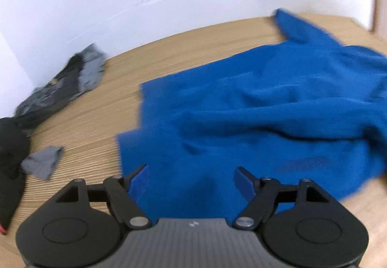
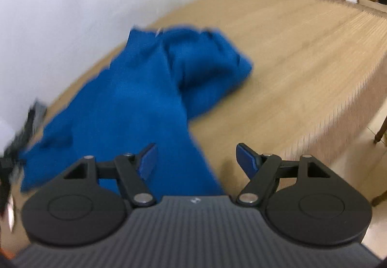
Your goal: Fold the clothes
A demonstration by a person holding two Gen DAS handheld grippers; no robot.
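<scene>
Left gripper tilts downward, its blue-padded jaws spread wide with nothing gripped. Right gripper tilts downward too, jaws likewise wide apart and empty.

The left tongs have a grey body ribbed with fine lines, carrying a small pale mark at its 12 o'clock edge. Two round black discs flank it at 9 and 3 o'clock, each with a raised inner circle. Black link arms with silver pivot screws run up to flat blue fingers. The right tongs are built alike: ribbed dark grey body, black discs, silver screws, blue fingers, the same pale mark.
</scene>
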